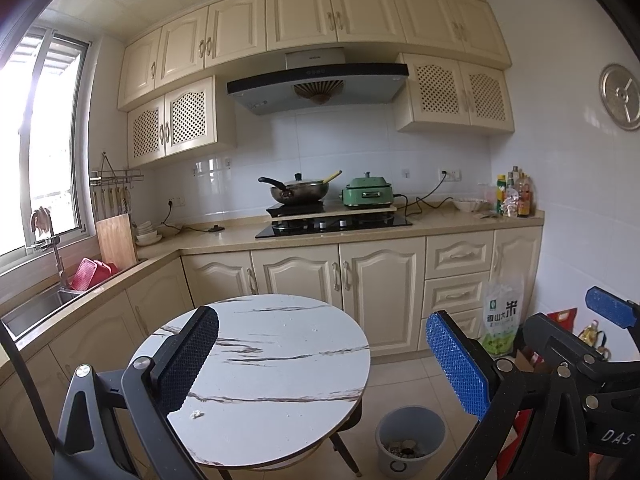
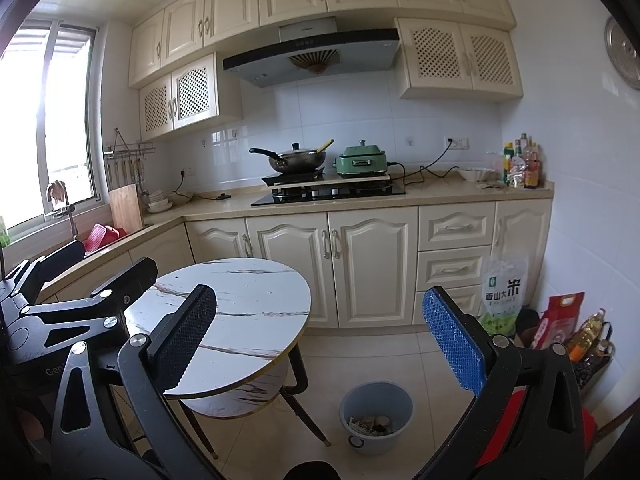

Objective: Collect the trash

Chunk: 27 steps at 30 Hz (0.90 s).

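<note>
A round white marble-pattern table stands in front of me. One small pale crumb of trash lies near its front edge, just right of my left gripper's black finger. A grey bin sits on the floor right of the table, with scraps inside. My left gripper is open above the table, nothing between its fingers. My right gripper is open too, held over the floor between table and bin. The right gripper also shows at the right edge of the left wrist view.
Cream base cabinets and a countertop with a stove, a wok and a green cooker run along the back. A sink is at the left. A rice bag, a red bag and oil bottles stand on the floor at the right wall.
</note>
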Each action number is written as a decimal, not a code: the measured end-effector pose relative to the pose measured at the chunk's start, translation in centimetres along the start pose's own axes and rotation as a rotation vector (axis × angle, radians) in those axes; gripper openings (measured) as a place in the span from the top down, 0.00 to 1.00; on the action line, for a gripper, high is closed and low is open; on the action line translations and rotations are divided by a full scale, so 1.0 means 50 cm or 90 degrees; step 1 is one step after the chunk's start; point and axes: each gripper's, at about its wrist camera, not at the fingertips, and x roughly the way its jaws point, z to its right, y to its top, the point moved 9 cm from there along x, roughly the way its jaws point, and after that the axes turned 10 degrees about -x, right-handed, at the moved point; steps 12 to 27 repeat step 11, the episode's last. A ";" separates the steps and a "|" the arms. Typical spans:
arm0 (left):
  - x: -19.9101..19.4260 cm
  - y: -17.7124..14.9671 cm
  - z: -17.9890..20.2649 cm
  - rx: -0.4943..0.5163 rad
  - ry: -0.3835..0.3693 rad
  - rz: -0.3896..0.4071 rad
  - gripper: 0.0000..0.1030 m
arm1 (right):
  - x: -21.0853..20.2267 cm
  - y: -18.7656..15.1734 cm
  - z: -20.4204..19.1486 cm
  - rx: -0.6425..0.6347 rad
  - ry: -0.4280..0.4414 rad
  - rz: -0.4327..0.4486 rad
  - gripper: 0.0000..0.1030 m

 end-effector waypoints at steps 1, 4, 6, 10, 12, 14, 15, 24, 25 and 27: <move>-0.001 0.000 0.001 0.000 0.001 0.001 0.01 | 0.000 0.000 0.000 0.000 0.000 0.000 0.00; -0.002 -0.002 0.002 0.000 0.001 0.001 0.01 | 0.000 0.000 0.000 0.000 0.000 0.000 0.00; -0.002 -0.002 0.002 0.000 0.001 0.001 0.01 | 0.000 0.000 0.000 0.000 0.000 0.000 0.00; -0.002 -0.003 0.002 -0.001 0.001 0.000 0.01 | 0.000 -0.001 -0.001 0.001 0.000 -0.001 0.00; -0.002 -0.004 0.004 -0.001 0.002 0.000 0.01 | 0.000 -0.001 -0.002 0.001 0.001 -0.002 0.00; -0.002 -0.004 0.004 -0.001 0.002 0.000 0.01 | 0.000 -0.001 -0.002 0.001 0.001 -0.002 0.00; -0.002 -0.004 0.004 -0.001 0.002 0.000 0.01 | 0.000 -0.001 -0.002 0.001 0.001 -0.002 0.00; -0.002 -0.004 0.004 -0.001 0.002 0.000 0.01 | 0.000 -0.001 -0.002 0.001 0.001 -0.002 0.00; -0.002 -0.004 0.004 -0.001 0.002 0.000 0.01 | 0.000 -0.001 -0.002 0.001 0.001 -0.002 0.00; -0.002 -0.004 0.004 -0.001 0.002 0.000 0.01 | 0.000 -0.001 -0.002 0.001 0.001 -0.002 0.00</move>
